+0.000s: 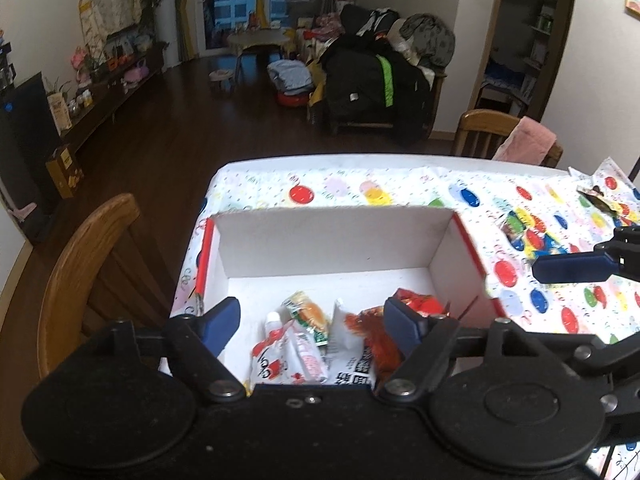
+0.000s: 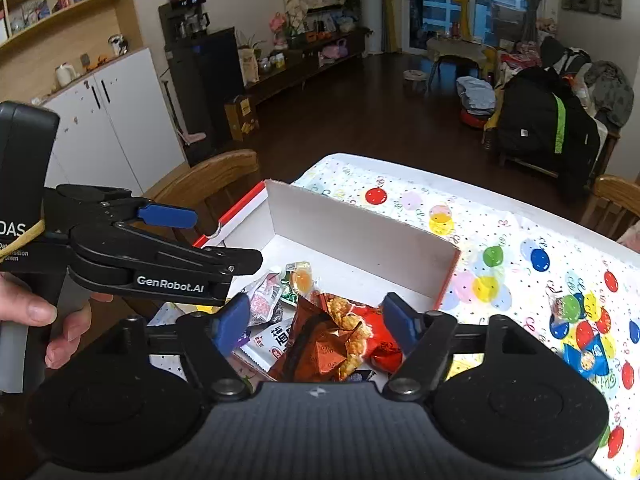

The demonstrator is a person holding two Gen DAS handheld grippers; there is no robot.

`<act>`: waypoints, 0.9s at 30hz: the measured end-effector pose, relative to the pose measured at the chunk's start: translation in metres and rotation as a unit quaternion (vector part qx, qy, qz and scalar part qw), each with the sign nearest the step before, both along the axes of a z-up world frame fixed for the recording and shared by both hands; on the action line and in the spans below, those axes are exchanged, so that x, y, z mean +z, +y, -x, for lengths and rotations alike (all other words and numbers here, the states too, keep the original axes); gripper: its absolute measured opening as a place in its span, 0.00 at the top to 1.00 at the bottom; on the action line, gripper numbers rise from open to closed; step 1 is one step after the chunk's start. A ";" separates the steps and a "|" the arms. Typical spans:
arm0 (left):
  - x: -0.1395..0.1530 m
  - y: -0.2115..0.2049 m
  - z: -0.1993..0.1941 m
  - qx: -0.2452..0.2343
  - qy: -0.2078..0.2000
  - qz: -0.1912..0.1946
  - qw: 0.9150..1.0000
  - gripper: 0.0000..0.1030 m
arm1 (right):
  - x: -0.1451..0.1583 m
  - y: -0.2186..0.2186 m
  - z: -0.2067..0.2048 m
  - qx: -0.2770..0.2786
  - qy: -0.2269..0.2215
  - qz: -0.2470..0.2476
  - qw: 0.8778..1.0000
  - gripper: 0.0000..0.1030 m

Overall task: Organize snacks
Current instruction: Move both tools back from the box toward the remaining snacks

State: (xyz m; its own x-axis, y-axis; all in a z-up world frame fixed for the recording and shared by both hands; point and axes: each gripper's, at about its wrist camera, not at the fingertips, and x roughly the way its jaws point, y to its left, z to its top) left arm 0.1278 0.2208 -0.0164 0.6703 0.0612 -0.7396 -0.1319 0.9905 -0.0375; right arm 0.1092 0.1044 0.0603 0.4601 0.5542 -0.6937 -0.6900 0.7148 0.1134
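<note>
Both my left fingers and right fingers hang wide apart and empty over the white box, where most snack packets lie. A blue packet waits on the bench.

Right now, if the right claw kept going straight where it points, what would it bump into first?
Most likely the brown snack packet in the white box, directly between the right claw's open fingers, though depth is hard to judge.

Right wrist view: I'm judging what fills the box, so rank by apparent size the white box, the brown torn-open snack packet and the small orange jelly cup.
1. White box, clearly largest.
2. Brown torn-open snack packet; it lies nearer the camera, which enlarges it.
3. Orange jelly cup, smallest.
</note>
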 end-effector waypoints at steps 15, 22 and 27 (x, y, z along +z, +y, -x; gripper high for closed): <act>0.024 -0.056 0.003 -0.060 -0.055 0.000 0.997 0.11 | 0.006 -0.083 0.007 -0.076 -0.021 -0.041 0.996 0.17; 0.021 -0.105 -0.011 -0.093 -0.076 -0.015 0.993 0.00 | -0.011 -0.145 -0.004 -0.124 -0.024 -0.031 0.992 0.15; 0.013 -0.144 -0.033 -0.111 -0.067 -0.005 0.992 0.00 | -0.030 -0.191 -0.019 -0.166 -0.024 -0.023 0.986 0.15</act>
State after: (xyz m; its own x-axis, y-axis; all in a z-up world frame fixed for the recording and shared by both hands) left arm 0.1610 0.0768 -0.0032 0.7599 -0.0928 -0.6433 0.0954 0.9950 -0.0308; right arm 0.1279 -0.0863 0.0307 0.6530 0.3981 -0.6443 -0.4250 0.8968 0.1233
